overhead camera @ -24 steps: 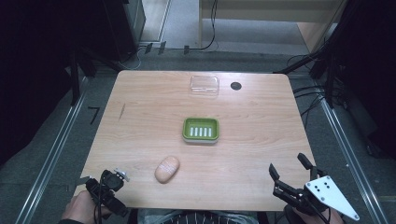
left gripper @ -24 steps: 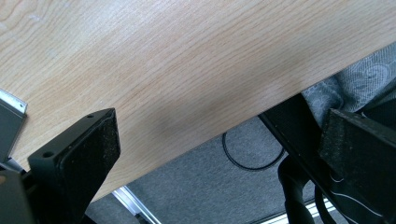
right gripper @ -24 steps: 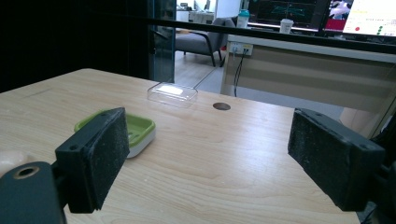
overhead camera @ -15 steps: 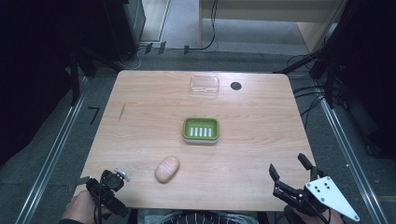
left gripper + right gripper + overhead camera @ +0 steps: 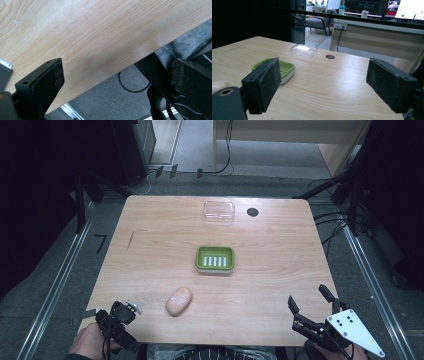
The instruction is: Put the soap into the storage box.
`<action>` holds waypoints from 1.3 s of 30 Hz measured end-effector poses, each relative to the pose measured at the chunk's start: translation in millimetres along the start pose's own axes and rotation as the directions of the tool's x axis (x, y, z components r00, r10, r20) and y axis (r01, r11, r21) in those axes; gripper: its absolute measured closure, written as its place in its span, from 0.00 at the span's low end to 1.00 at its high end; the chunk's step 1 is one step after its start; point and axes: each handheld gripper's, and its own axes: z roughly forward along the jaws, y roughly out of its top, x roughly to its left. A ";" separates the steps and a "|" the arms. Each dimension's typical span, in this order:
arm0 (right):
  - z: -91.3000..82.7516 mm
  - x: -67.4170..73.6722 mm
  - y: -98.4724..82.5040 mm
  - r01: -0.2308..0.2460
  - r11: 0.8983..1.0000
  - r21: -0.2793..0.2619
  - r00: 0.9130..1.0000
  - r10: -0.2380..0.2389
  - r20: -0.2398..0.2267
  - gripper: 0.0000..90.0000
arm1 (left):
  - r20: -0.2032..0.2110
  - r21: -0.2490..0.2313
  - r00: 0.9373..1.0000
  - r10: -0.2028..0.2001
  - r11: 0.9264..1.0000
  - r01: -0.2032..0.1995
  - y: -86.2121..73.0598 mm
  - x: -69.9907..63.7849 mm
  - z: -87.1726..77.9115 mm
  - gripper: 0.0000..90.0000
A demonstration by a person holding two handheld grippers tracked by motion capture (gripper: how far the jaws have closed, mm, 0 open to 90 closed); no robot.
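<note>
Soap (image 5: 179,301) sits just beyond the left tongs (image 5: 121,316), looking light, smooth, probably slippery; pinch its long sides. Both tongs gape wide apart, right tongs (image 5: 311,306) too.

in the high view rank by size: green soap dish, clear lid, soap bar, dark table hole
1. green soap dish
2. clear lid, nearly as large and farther off, so unsure
3. soap bar
4. dark table hole

I see my left gripper (image 5: 131,307) beside the soap bar (image 5: 179,300); right gripper (image 5: 310,303) gapes empty.
</note>
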 end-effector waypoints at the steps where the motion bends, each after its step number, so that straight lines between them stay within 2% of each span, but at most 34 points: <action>1: -0.1 -0.2 -0.2 -0.003 1.000 0.000 1.000 0.003 0.001 0.15 | 0.001 -0.001 1.000 0.004 1.000 -0.004 1.1 -0.7 -0.9 0.00; 7: 2.6 0.5 0.0 0.003 1.000 0.007 1.000 -0.003 -0.004 0.15 | 0.024 -0.034 0.999 0.023 0.999 -0.022 12.1 -4.7 -6.9 0.00; 9: 1.9 -0.3 -0.1 -0.009 1.000 0.005 1.000 0.009 -0.002 0.15 | 0.018 -0.036 0.999 0.031 0.999 -0.031 15.9 -5.8 -8.4 0.00; 26: 2.3 -0.3 -0.2 -0.005 1.000 0.005 1.000 0.005 -0.003 0.15 | 0.026 -0.063 0.997 0.077 0.995 -0.075 42.6 -10.4 -14.3 0.00; 39: 2.1 -0.7 -0.3 -0.005 1.000 0.006 1.000 0.005 -0.003 0.15 | 0.037 -0.108 0.994 0.104 0.989 -0.100 64.2 -13.8 -20.2 0.00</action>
